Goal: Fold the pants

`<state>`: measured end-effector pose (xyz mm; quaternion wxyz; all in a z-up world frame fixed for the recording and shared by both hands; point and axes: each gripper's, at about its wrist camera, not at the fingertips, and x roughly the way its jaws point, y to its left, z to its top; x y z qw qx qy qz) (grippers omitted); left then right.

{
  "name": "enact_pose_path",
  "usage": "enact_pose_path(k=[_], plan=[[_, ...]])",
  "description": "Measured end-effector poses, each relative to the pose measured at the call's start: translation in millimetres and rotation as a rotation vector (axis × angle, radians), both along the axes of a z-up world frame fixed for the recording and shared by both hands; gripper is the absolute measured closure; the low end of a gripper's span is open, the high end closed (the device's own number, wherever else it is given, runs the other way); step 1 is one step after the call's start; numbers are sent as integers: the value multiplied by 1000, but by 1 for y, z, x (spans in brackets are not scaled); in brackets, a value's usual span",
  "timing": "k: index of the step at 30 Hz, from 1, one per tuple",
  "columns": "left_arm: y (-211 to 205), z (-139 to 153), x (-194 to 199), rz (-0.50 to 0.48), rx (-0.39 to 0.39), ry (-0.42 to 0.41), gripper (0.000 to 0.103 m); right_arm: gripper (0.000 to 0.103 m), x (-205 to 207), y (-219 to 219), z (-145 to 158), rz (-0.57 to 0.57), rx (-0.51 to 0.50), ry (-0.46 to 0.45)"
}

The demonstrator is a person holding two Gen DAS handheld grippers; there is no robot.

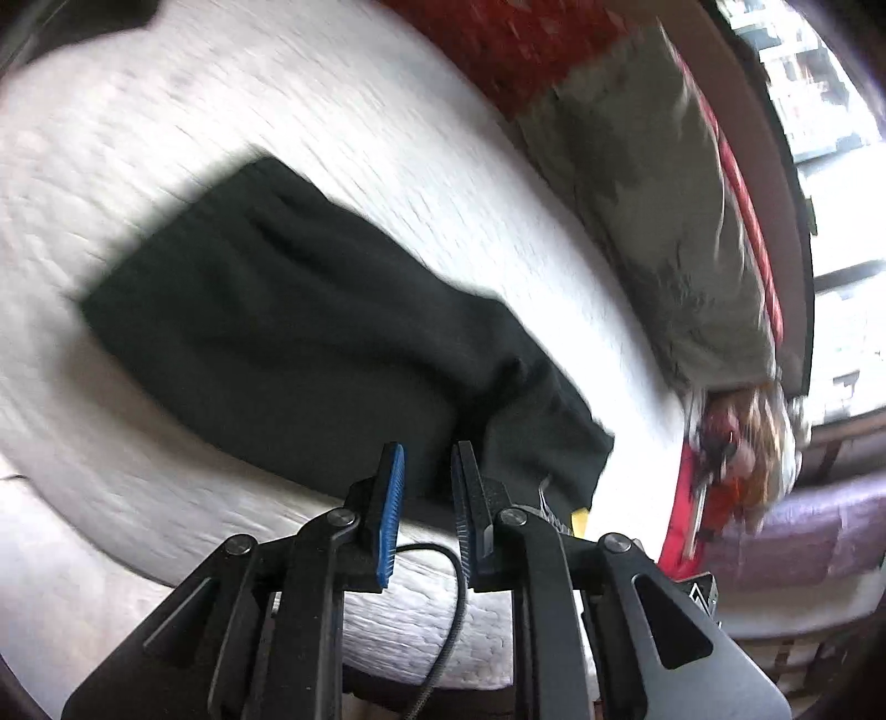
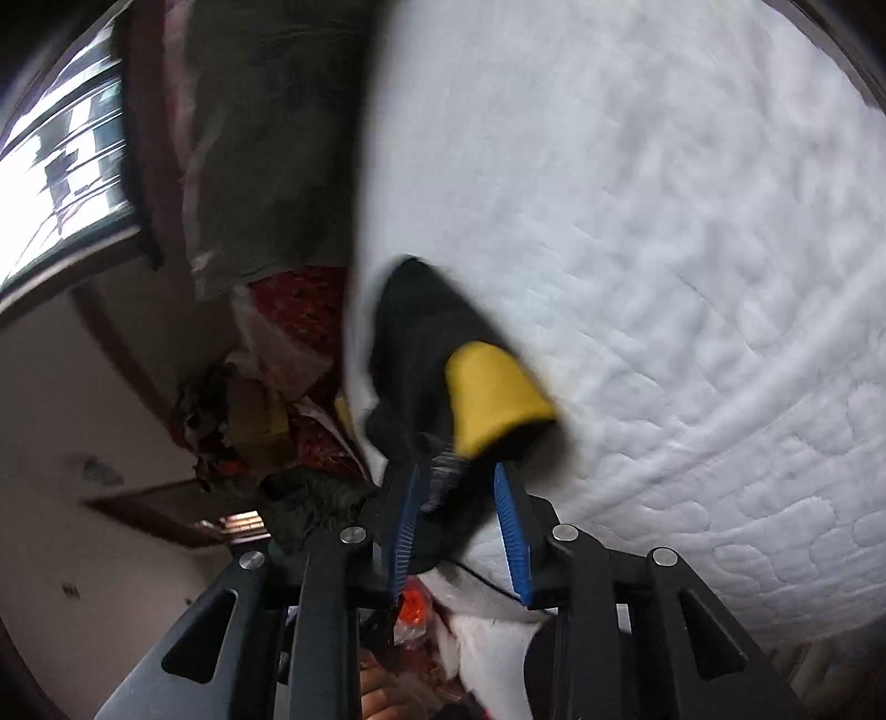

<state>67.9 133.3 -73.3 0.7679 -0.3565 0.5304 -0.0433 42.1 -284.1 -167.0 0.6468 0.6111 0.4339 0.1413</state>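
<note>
The dark pants (image 1: pixel 288 327) lie stretched across the white quilted mattress (image 1: pixel 387 144) in the left wrist view, blurred by motion. My left gripper (image 1: pixel 426 459) hovers at their near edge with a narrow gap between its blue pads, and no cloth shows between them. In the right wrist view my right gripper (image 2: pixel 457 482) has its jaws apart, with an end of the dark pants (image 2: pixel 421 332) and its yellow patch (image 2: pixel 493 387) hanging between the fingers; I cannot tell if it is gripped.
An olive blanket (image 1: pixel 664 221) and red bedding (image 1: pixel 515 44) lie along the mattress's far side. A pile of mixed clothes (image 1: pixel 742 443) sits at the bed's end. A window (image 2: pixel 61 155) and a wooden frame are beyond the bed. A black cable (image 1: pixel 448 609) hangs under the left gripper.
</note>
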Motion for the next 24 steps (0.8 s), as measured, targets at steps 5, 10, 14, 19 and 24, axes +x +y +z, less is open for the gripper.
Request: enact_pose_path(k=[5, 10, 14, 19, 24], plan=[[76, 28, -13, 180, 80, -30, 72, 72, 30, 15, 17, 55, -105, -85], [143, 30, -16, 304, 203, 13, 48, 77, 44, 19, -6, 74, -216, -23], [158, 3, 3, 234, 161, 104, 48, 72, 43, 30, 8, 102, -310, -42], [128, -14, 32, 69, 194, 131, 48, 65, 48, 67, 37, 202, -382, -111], [118, -18, 60, -24, 162, 125, 48, 62, 55, 148, 59, 412, -529, -206]])
